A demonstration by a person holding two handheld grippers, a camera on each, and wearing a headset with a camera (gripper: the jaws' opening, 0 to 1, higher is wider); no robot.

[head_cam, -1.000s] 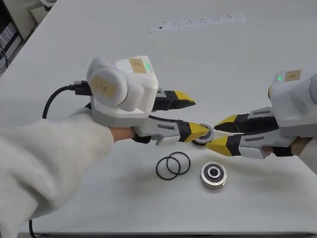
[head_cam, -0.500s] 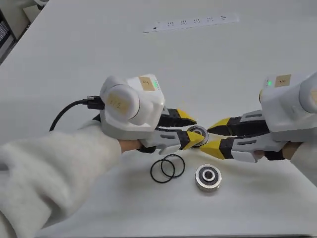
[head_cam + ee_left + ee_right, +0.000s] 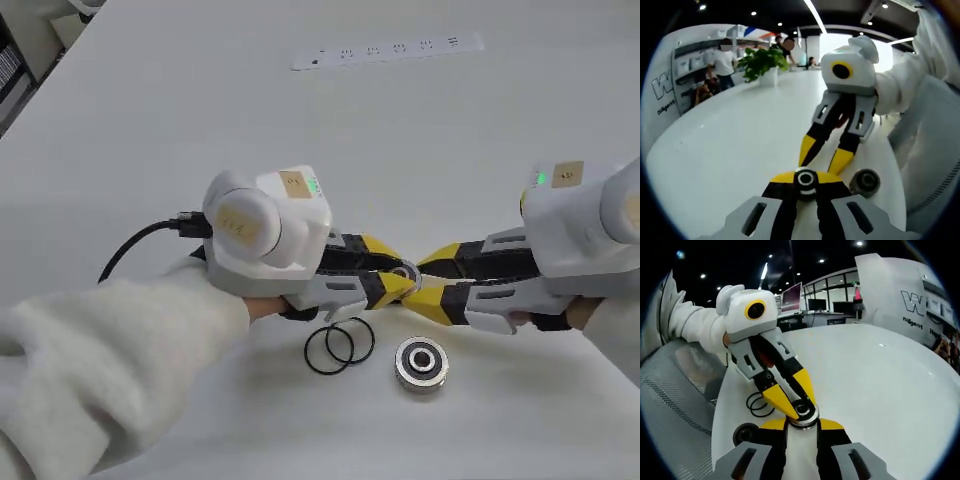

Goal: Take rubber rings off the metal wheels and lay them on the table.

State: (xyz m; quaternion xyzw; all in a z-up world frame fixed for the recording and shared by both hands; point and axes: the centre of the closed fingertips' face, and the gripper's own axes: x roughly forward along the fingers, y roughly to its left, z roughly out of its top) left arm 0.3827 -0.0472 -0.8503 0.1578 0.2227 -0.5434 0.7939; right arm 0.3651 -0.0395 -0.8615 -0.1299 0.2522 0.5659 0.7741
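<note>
1. A small round metal wheel (image 3: 404, 270) is held up off the white worktop (image 3: 200, 120). It is clenched between the yellow tips of the left gripper (image 3: 398, 274). In the left gripper view the wheel (image 3: 806, 179) is seen pinched right at the ends of the jaws.
2. The right gripper (image 3: 413, 279) is set tip to tip with the left gripper, on the other side of the wheel. Its jaws are placed around the wheel's rim. It cannot be told whether they are squeezed on the rim or just close to it.
3. Two thin black rubber rings (image 3: 338, 345) are laid flat on the worktop. They are just below the left gripper's tips, on the side nearer the person, and one overlaps the other. This part of the job is judged to be done.
4. A second round metal wheel (image 3: 421, 362) is laid flat on the worktop. It is just below the right gripper's tips, beside the rings but not touching them. Its rim looks bare and shiny, so it is judged to be finished.
5. A dark band seems to be seen round the held wheel, so a ring is probably left on it. That ring is yet to be pulled off and laid down by the others.
</note>
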